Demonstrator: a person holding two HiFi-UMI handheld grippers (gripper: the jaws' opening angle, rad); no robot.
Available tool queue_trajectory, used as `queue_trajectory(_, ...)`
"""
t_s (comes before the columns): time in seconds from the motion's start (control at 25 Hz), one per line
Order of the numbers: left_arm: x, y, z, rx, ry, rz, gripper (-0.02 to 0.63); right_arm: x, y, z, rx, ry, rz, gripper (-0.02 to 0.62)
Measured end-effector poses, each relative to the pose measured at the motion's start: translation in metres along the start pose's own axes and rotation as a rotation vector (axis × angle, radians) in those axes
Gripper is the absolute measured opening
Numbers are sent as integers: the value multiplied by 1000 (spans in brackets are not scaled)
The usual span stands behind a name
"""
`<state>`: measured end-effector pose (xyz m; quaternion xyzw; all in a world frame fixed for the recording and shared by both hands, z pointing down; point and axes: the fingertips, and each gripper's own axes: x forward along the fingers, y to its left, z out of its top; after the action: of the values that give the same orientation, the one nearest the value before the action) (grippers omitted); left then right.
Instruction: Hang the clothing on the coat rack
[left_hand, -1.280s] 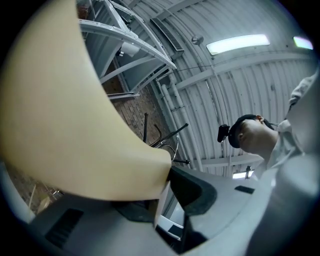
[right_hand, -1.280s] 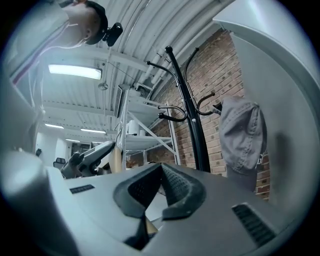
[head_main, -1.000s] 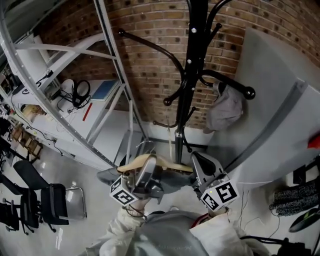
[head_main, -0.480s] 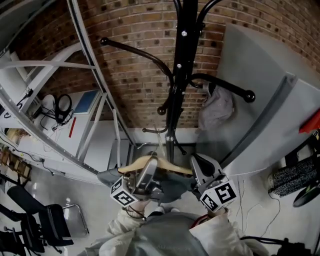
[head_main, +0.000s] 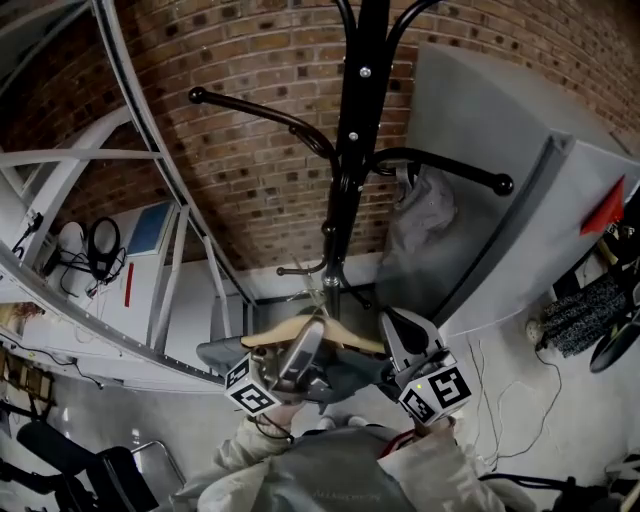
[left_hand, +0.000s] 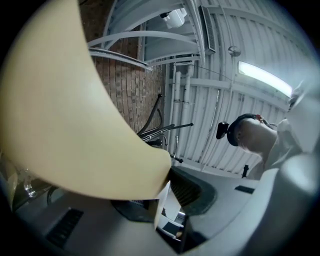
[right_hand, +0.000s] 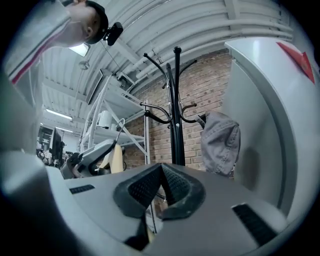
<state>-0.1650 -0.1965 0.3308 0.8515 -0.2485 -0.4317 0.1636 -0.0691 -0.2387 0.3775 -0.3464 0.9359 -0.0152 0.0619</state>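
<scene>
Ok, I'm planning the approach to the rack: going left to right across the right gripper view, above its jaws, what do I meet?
First the left tool holding the wooden hanger → white shelf upright → black coat rack pole → grey garment hanging on a hook → grey panel.

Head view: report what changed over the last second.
The view swung: the black metal coat rack and white shelving slid left in frame. Nothing was taken or released. The left gripper stays clamped on the pale wooden hanger, the right gripper beside it; the grey garment stays hooked.
</scene>
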Motion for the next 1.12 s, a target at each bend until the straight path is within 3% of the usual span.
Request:
queue_trajectory(0.4,-11,-8,0,-90,68,-70,104,-17,25,-5,-7,5,-129,21)
queue_trajectory(1.12,11,-6,-8,-101,60,-97,103,-36,14,23,-52,-29,-172,21)
